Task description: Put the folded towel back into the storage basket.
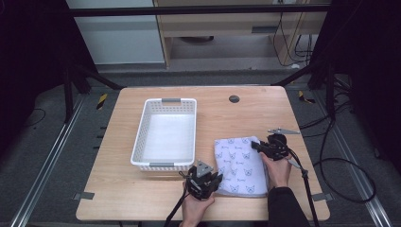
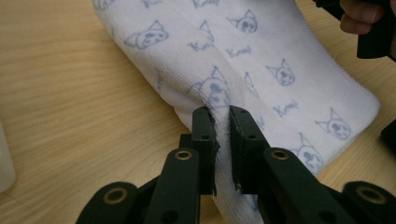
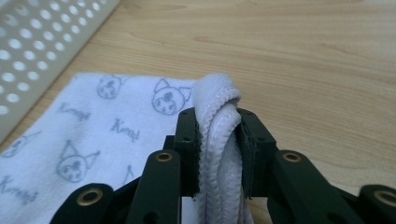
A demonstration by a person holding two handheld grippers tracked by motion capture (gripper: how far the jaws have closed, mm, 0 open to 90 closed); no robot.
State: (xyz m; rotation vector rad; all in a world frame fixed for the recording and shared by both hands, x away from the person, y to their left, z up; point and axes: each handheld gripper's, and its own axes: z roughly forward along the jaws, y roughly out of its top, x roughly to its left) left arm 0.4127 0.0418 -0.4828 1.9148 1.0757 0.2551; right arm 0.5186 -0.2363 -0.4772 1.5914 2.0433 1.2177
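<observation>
A folded white towel [image 1: 240, 165] printed with small blue cat faces lies on the wooden table, to the right of the basket. My left gripper [image 1: 211, 182] is shut on the towel's [image 2: 261, 60] near left edge, a thin fold pinched between its jaws [image 2: 223, 119]. At the far right corner, my right gripper [image 1: 257, 145] is shut on several bunched layers of the towel [image 3: 107, 126], which bulge up between its jaws [image 3: 218, 116]. A hand holds each gripper from the table's front edge.
A white perforated plastic basket [image 1: 140, 137] stands empty left of the towel, its wall [image 3: 32, 51] close to the cloth. A round dark grommet [image 1: 233, 99] sits in the table's far side. Cables trail off the right edge.
</observation>
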